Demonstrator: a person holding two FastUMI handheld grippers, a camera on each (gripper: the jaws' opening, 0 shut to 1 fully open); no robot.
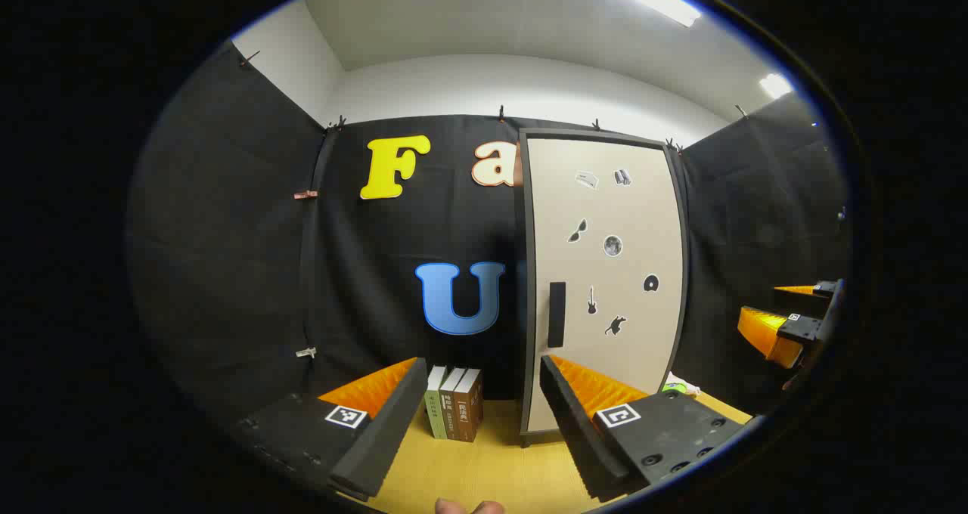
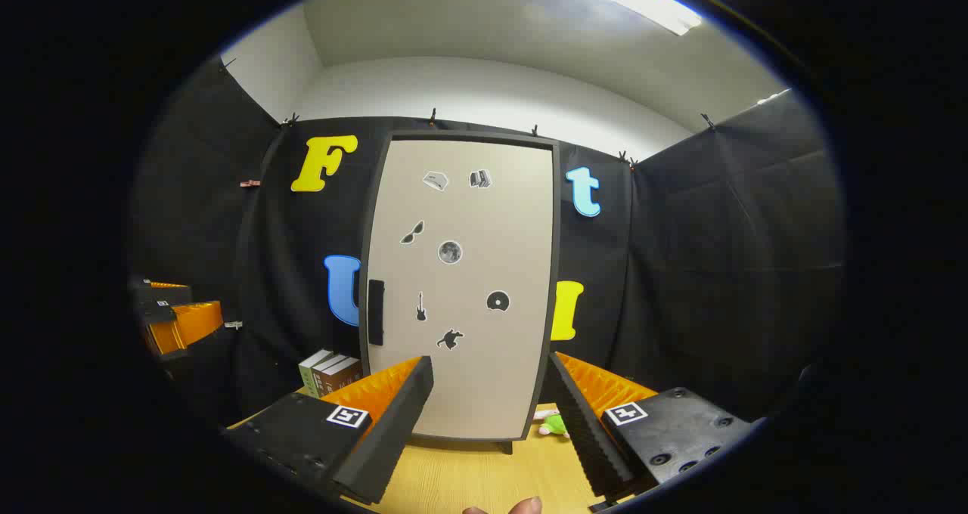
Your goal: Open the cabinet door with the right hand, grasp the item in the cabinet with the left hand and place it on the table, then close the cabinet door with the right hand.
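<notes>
Left gripper view: wooden table (image 1: 469, 469) underfoot, with the cabinet (image 1: 605, 287) standing upright at the right of centre, pale door (image 1: 628, 348) closed flat in its dark frame. Dark vertical handle (image 1: 556, 314) on the door's left edge, small stickers scattered over the panel. Item inside hidden behind the closed door; cannot tell what it is. Left gripper (image 1: 484, 397) low in front, fingers spread wide apart, nothing between them, well short of the cabinet. Three books (image 1: 456, 413) standing upright just left of the cabinet, against the black wall. Right gripper (image 1: 786, 325) off at the far right edge, also parted. Small green object (image 1: 675, 386) on the table by the cabinet's right foot.

Right gripper view: same cabinet (image 2: 461, 287) square ahead, door (image 2: 484, 378) shut, handle (image 2: 376, 312) at its left edge. Right gripper (image 2: 488, 397) fingers wide apart, empty, not touching the handle. Left gripper (image 2: 178, 321) at the far left edge. Books (image 2: 330, 373) behind it, left of the cabinet. Green toy (image 2: 554, 424) lying on the table (image 2: 469, 484) by the cabinet's lower right corner.
</notes>
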